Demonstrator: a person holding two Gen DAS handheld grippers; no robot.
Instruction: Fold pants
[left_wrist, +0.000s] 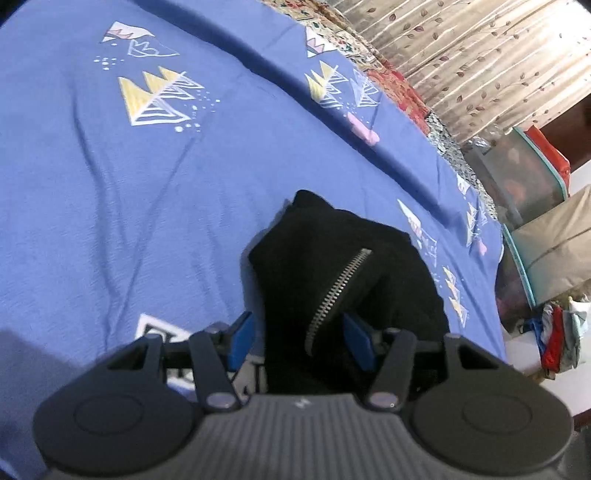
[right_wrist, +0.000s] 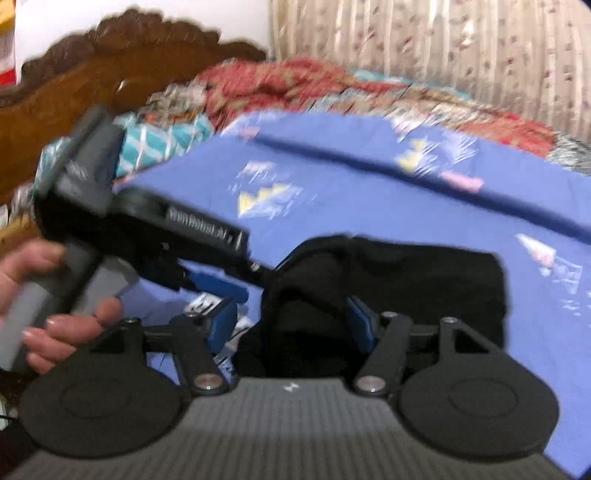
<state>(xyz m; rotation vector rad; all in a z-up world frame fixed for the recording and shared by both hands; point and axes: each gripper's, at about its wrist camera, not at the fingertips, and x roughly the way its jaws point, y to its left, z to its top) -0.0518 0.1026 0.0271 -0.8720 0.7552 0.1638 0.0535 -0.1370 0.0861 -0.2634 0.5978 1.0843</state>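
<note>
- Pants (left_wrist: 332, 266): black bundle, zipper (left_wrist: 338, 291) showing, on the blue sheet (left_wrist: 110, 184) near its edge.
- Left gripper (left_wrist: 301, 339): jaws apart, cloth between, no pinch seen.
- Right gripper (right_wrist: 295, 325): jaws apart, cloth between.
- Risk: released folds may spring loose; a pad could snag cloth on withdrawal.
</note>
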